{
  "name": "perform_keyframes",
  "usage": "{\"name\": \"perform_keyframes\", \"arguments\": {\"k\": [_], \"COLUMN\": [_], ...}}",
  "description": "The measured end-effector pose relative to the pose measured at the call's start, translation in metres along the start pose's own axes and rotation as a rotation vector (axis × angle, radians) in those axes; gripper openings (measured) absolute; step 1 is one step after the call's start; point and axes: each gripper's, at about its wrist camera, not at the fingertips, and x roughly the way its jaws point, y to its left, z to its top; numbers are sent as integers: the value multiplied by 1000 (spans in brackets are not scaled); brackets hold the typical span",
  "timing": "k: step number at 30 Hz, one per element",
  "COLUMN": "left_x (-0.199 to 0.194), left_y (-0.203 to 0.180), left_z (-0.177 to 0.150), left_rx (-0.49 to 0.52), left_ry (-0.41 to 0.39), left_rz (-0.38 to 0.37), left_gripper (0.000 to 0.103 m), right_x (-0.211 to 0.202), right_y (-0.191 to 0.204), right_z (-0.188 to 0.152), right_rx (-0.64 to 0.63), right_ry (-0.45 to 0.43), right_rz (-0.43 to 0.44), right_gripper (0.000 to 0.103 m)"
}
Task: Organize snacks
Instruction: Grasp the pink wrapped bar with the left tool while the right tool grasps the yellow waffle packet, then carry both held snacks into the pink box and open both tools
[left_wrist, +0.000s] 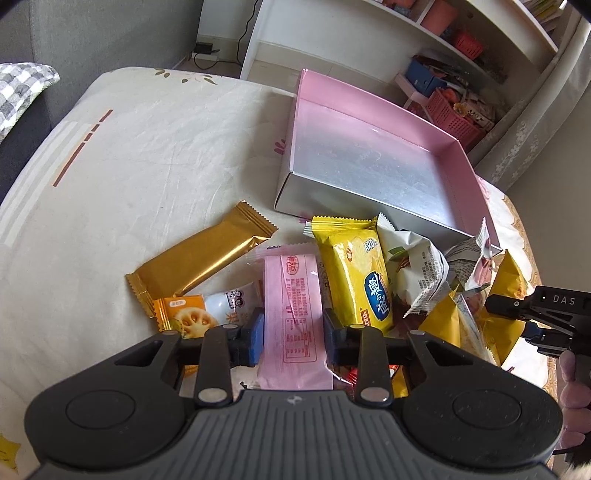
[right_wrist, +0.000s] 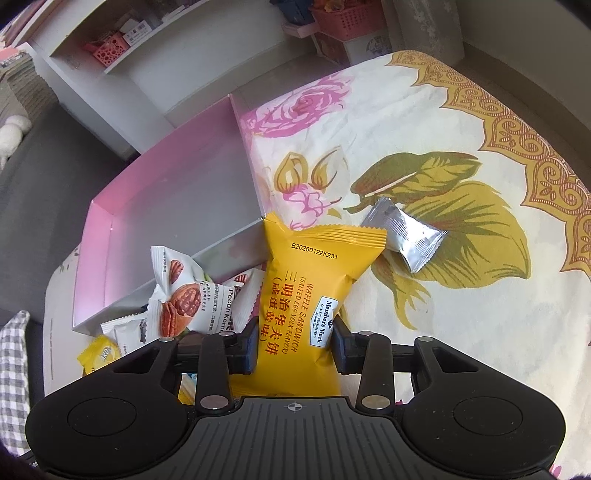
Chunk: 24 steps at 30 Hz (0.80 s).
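Note:
My left gripper (left_wrist: 293, 336) is shut on a pink snack packet (left_wrist: 295, 288), its blue pads pressed on both long sides. Around it lie a gold bar wrapper (left_wrist: 199, 258), a yellow cracker packet (left_wrist: 351, 273) and a white pecan packet (left_wrist: 417, 273). An open box (left_wrist: 369, 122) with pink walls and a silver floor stands just beyond the pile, with nothing inside. My right gripper (right_wrist: 295, 343) is shut on a yellow waffle sandwich packet (right_wrist: 314, 280), whose far end reaches the box's near corner (right_wrist: 255, 225). The right gripper (left_wrist: 511, 319) also shows at the left view's right edge.
A silver packet (right_wrist: 406, 232) lies alone on the floral cloth to the right. An orange lotus-root packet (left_wrist: 184, 314) sits left of the pile. White shelves (left_wrist: 461, 55) with pink baskets stand behind the table. A grey sofa with a checked cushion (left_wrist: 22, 92) is at the left.

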Motion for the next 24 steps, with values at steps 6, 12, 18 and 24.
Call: {"name": "perform_keyframes", "arguments": {"k": [6,12,18,24], "left_x": [-13,-27,-37,-31], "left_y": [0,-2,-10,-18], "left_z": [3,10,19,32], "left_rx": [1,8,22,16], "left_ry": [-28,-80,-141,-204], "left_rz": [-16,-22,-28,-35], "left_gripper": [29,29,29,29], "right_x": [-16,-31,-43,-43], "right_y": [2,4,11,23], "right_z": [1,3,10,21], "right_rx": [-5,4,6,25], "right_ry": [-27,-59,-88,-112], "right_rz": [26,60,105,155], "right_gripper": [37,37,37,37]}}
